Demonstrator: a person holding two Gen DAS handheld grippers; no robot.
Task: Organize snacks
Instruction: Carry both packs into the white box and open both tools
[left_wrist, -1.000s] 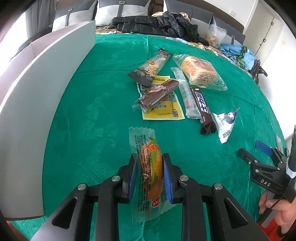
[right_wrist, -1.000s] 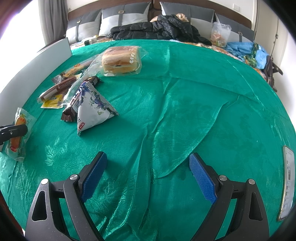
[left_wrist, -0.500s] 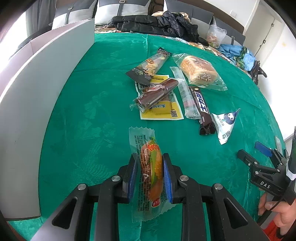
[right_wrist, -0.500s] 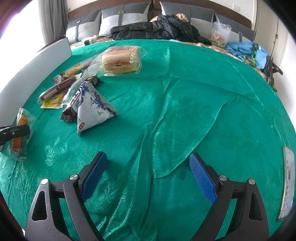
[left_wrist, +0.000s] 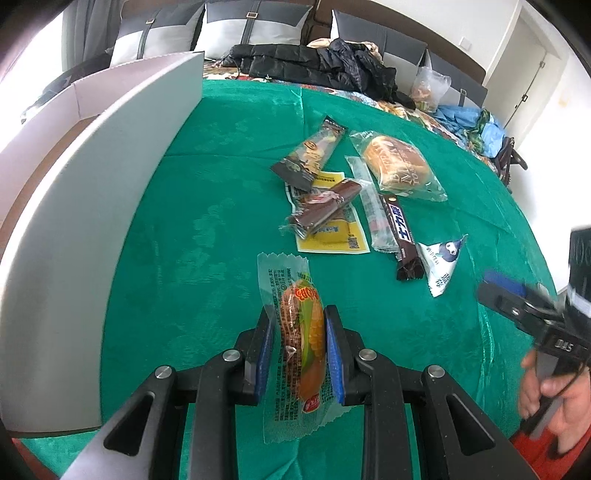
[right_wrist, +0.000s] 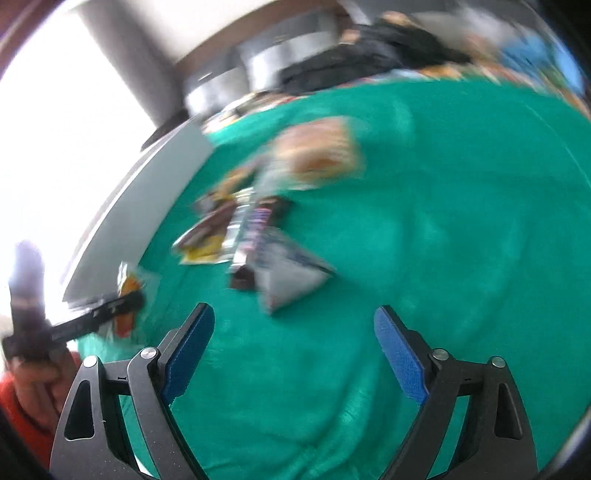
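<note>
Right wrist view blurs the snack pile (right_wrist: 258, 229); right gripper (right_wrist: 295, 343) spread empty, left gripper (left_wrist: 299, 354) pinching burger gummy packet (left_wrist: 301, 343)

A burger-print snack (left_wrist: 303, 347) in a clear wrapper is seen pinched upright on its edge above the green cloth (left_wrist: 192, 229). Further off, the rest is heaped together — a dark bar (left_wrist: 400, 236), a white triangle pack (left_wrist: 441, 262), a wrapped bun (left_wrist: 397, 166), a yellow sachet (left_wrist: 332, 236) under a brown stick (left_wrist: 325, 208), and a brown-gold bar (left_wrist: 312, 153).
</note>
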